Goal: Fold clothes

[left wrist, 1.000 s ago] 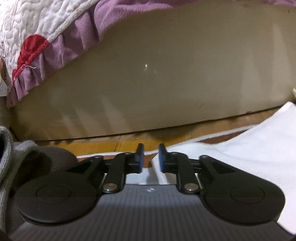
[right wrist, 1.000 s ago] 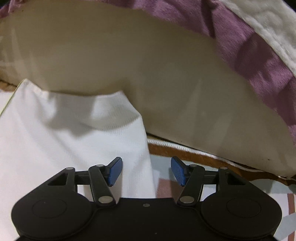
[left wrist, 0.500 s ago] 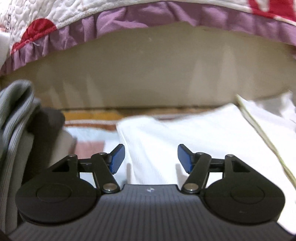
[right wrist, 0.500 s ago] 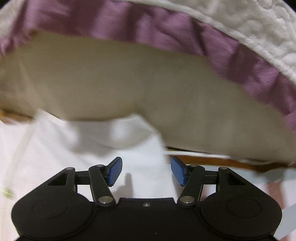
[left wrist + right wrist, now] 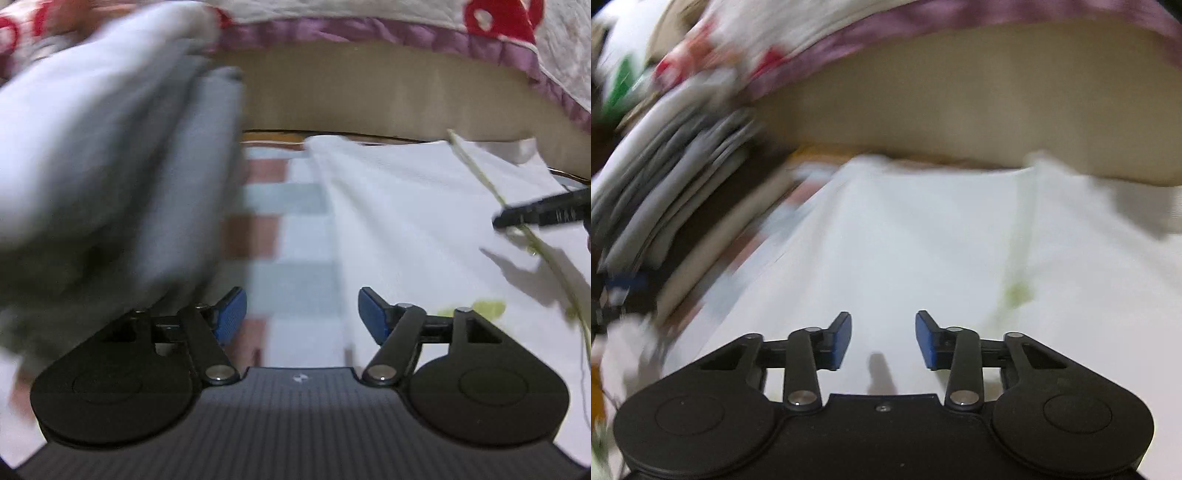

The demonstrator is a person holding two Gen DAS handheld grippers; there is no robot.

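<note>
Bed (image 5: 388, 92): filled the background in both views; beige side panel, with a white quilt with red patches and a purple frill hanging over its top edge.
Mat (image 5: 280, 229): checked in pale blue, white and brownish red; lay on the floor against the bed, under the clothes.
White garment (image 5: 923, 240): lay spread flat on the mat, far edge close to the bed; thin yellow-green line ran down it, with a small green mark (image 5: 1015, 291) near the right gripper's view centre.
Grey pile (image 5: 110, 166): blurred, stacked grey clothes to the left of the white garment; seen as layered folds (image 5: 676, 173) in the right view.
Left gripper (image 5: 300, 314): blue pads spread wide, nothing between them; hung over the white garment's left edge, where cloth met mat.
Right gripper (image 5: 883, 339): pads apart, nothing held; hovered over the middle of the white garment, shadow cast on the cloth just below; one dark finger (image 5: 543, 212) visible at the right edge of the left view.
Sharpness: both views smeared, right one most.
</note>
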